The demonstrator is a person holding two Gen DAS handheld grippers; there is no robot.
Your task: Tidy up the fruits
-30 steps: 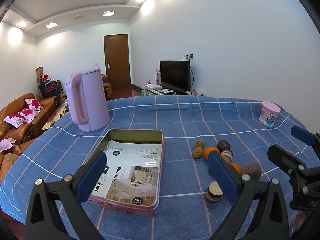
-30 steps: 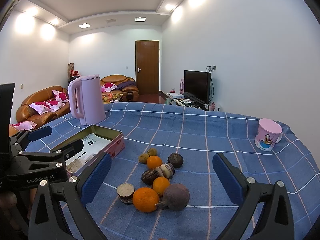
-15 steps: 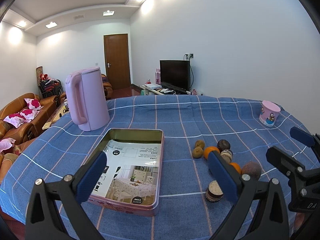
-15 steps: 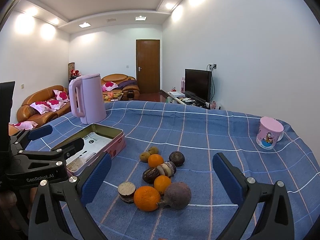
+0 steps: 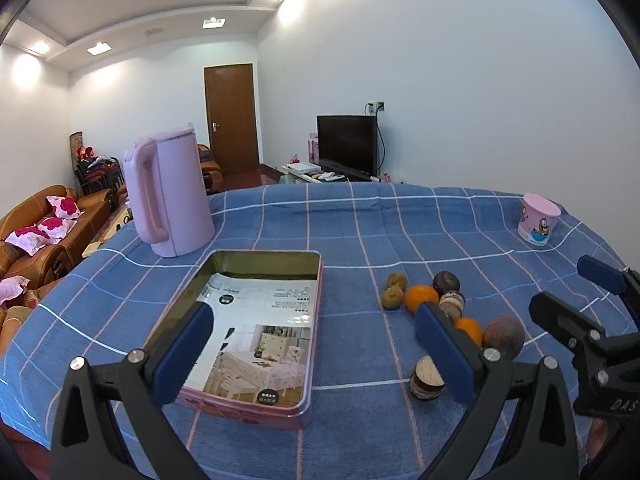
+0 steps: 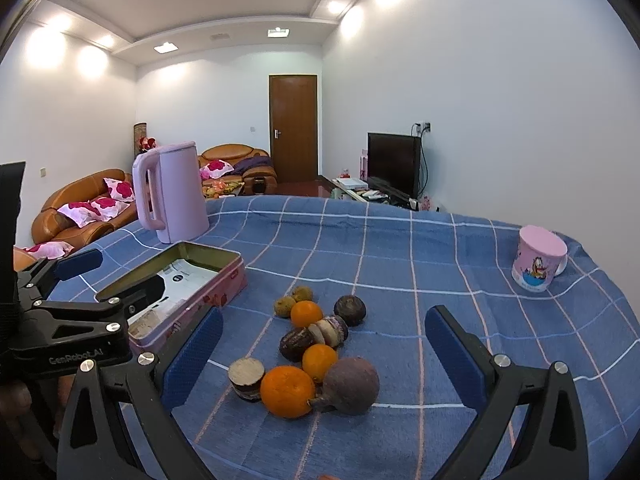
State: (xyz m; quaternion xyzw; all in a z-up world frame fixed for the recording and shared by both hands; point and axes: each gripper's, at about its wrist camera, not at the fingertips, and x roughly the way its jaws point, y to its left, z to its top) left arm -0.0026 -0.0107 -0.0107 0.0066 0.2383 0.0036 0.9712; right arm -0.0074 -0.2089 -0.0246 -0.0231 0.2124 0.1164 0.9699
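A cluster of fruit lies on the blue checked tablecloth: a big orange [image 6: 287,391], a round purple fruit [image 6: 351,385], a smaller orange [image 6: 319,361], a cut dark half [image 6: 246,378], dark fruits [image 6: 350,310] and two brownish ones [image 6: 285,306]. The cluster also shows in the left wrist view [image 5: 418,298]. An open pink tin [image 5: 304,404], lined with a printed sheet, lies left of the fruit. My left gripper [image 5: 310,344] is open above the tin's near end. My right gripper [image 6: 324,358] is open, hovering over the fruit.
A pink kettle [image 5: 170,194] stands behind the tin [image 6: 224,284]. A pink cartoon mug [image 6: 538,258] stands at the table's far right. The table's edges fall away to the left and at the back. Sofas, a door and a TV lie beyond.
The right gripper has crept slightly forward toward the fruit. The left gripper has barely moved.
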